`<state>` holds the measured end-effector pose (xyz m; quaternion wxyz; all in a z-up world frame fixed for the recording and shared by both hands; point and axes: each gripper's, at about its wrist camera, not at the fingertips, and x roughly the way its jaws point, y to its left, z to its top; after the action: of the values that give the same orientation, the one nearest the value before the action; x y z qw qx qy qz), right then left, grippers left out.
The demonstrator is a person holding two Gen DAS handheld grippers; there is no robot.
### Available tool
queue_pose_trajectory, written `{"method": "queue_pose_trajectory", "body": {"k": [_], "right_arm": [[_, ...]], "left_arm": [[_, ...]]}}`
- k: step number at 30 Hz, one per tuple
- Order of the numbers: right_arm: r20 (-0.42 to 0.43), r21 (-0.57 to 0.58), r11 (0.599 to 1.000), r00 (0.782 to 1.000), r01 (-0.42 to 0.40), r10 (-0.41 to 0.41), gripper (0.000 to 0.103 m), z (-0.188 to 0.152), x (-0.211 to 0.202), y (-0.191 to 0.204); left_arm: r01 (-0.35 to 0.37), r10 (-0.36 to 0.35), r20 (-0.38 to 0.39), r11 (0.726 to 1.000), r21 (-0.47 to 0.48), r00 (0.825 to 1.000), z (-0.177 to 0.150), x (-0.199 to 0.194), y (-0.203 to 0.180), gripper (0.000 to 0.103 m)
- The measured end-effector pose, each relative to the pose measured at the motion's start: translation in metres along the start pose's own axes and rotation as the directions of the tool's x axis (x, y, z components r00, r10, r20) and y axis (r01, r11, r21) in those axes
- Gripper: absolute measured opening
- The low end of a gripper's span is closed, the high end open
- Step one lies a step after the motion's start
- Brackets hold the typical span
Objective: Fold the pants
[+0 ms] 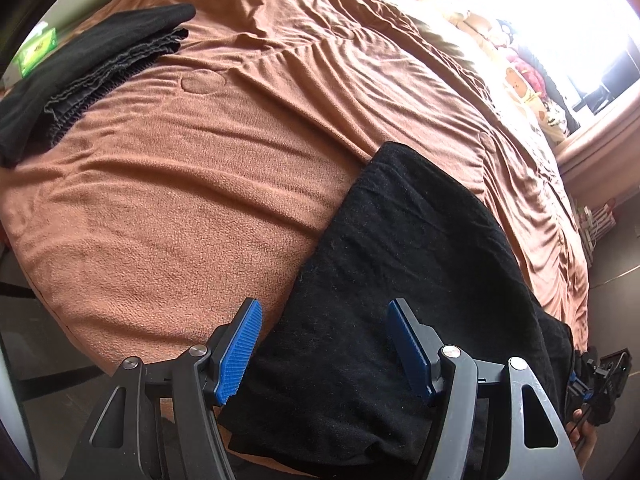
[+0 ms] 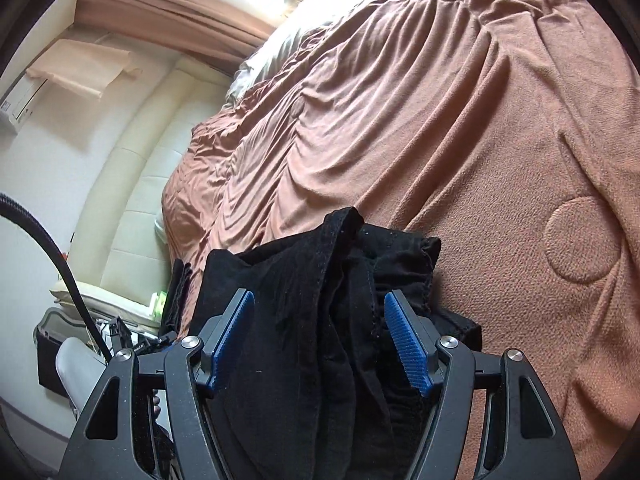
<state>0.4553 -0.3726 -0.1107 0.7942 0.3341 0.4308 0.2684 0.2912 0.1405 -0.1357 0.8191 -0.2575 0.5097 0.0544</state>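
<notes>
Black pants [image 1: 400,260] lie on a brown blanket [image 1: 180,200], running from the middle of the bed down to its near edge. My left gripper [image 1: 324,308] hovers over their near part, jaws wide; the cloth passes below and between the blue pads [image 1: 240,348] and nothing is pinched. In the right wrist view one end of the pants [image 2: 320,264] is bunched in folds between the pads of my right gripper [image 2: 320,300], whose jaws also stand wide. The right gripper [image 1: 604,376] shows at the lower right edge of the left wrist view, by the pants' end.
A stack of folded dark garments [image 1: 100,64] lies at the bed's far left, beside a green box [image 1: 38,50]. Plush toys [image 1: 524,76] sit by the bright window. A cream padded headboard [image 2: 132,184], a black cable [image 2: 52,248] and a grey sleeve [image 2: 76,368] show at left.
</notes>
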Motion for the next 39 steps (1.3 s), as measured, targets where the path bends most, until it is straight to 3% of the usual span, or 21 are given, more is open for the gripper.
{"method": "queue_pose_trajectory", "body": {"k": [5, 8, 9, 16, 24, 29, 33, 36, 39], "right_arm": [[-0.070, -0.010, 0.998, 0.996, 0.061, -0.061, 0.066, 0.013, 0.027, -0.003], [-0.080, -0.031, 0.995, 0.992, 0.096, -0.098, 0.042, 0.017, 0.031, 0.000], [-0.090, -0.020, 0.998, 0.994, 0.066, -0.068, 0.027, 0.017, 0.030, 0.002], [-0.020, -0.084, 0.991, 0.994, 0.102, -0.104, 0.012, 0.014, 0.014, 0.032], [0.101, -0.165, 0.981, 0.991, 0.103, -0.087, 0.009, 0.002, -0.023, 0.071], [0.152, -0.180, 0.964, 0.974, 0.197, -0.171, 0.009, -0.008, -0.024, 0.073], [0.081, -0.126, 0.945, 0.952, 0.303, -0.295, 0.015, -0.020, -0.005, 0.056], [0.084, -0.077, 0.949, 0.950, 0.306, -0.300, 0.016, -0.031, -0.007, 0.048], [0.095, -0.057, 0.953, 0.952, 0.296, -0.290, 0.025, -0.042, -0.018, 0.048]], "left_arm": [[0.015, -0.015, -0.014, 0.999, -0.035, 1.000, -0.002, 0.005, 0.005, 0.068], [0.020, -0.021, -0.024, 0.999, -0.042, 1.000, -0.004, 0.009, 0.005, 0.068], [0.020, -0.022, -0.027, 0.999, -0.045, 0.999, -0.004, 0.010, 0.005, 0.068], [0.046, -0.047, -0.016, 0.998, -0.043, 0.999, -0.004, 0.007, 0.001, 0.068], [0.062, -0.063, -0.012, 0.997, -0.047, 0.998, -0.009, 0.002, 0.008, 0.068], [0.061, -0.062, -0.013, 0.997, -0.055, 0.998, -0.012, 0.001, 0.014, 0.068], [0.052, -0.053, -0.017, 0.997, -0.052, 0.998, -0.014, -0.001, 0.018, 0.068], [0.051, -0.052, -0.014, 0.998, -0.046, 0.999, -0.015, -0.003, 0.021, 0.068], [0.043, -0.044, -0.014, 0.998, -0.039, 0.999, -0.019, -0.004, 0.024, 0.068]]}}
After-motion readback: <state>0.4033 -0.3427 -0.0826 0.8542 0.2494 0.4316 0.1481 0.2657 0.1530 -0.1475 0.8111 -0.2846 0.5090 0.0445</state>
